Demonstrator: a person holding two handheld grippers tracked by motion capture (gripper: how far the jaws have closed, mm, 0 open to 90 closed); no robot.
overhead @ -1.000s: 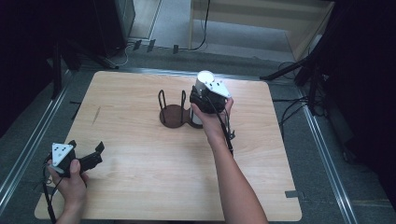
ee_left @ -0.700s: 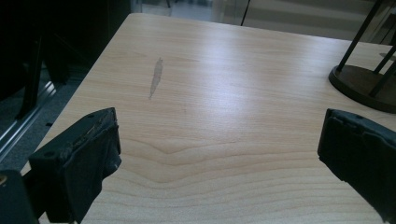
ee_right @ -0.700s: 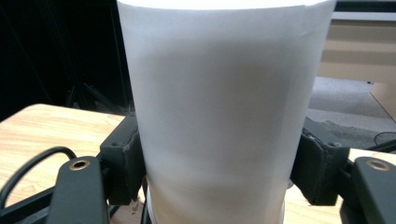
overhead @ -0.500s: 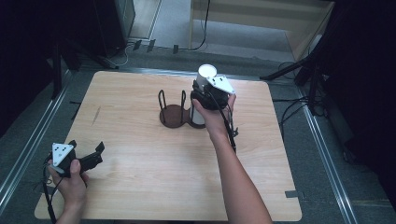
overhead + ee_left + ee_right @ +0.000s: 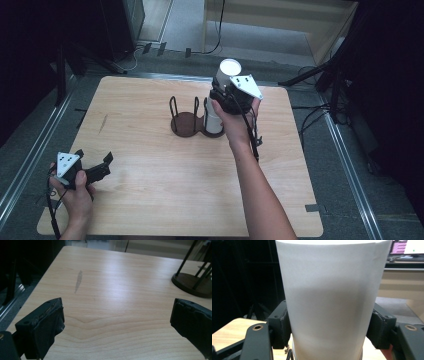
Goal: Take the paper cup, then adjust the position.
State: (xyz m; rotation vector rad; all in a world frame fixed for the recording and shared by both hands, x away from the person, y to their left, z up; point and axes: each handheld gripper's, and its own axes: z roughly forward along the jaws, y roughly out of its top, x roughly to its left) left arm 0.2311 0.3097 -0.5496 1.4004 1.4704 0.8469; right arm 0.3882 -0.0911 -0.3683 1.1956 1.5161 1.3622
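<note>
Right gripper [image 5: 220, 95]: upper middle of the high view, jaws clamped on both sides of a white cup [image 5: 226, 75]. In its own view the cup [image 5: 332, 297] sits snug between the two black pads.
Cup: lifted, tilted a bit, directly above a second white cup [image 5: 213, 120] that stands on the table [image 5: 165, 200].
Second cup: just right of the dark rack [image 5: 185, 117], touching or nearly touching its base, can't tell which.
Rack: round dark base with thin upright loops, middle of the table.
Left gripper [image 5: 95, 167]: lower left of the high view, low over the table, jaws spread wide and holding nothing.
Left gripper view: bare wood between the jaws, rack [image 5: 195, 281] at upper right.
</note>
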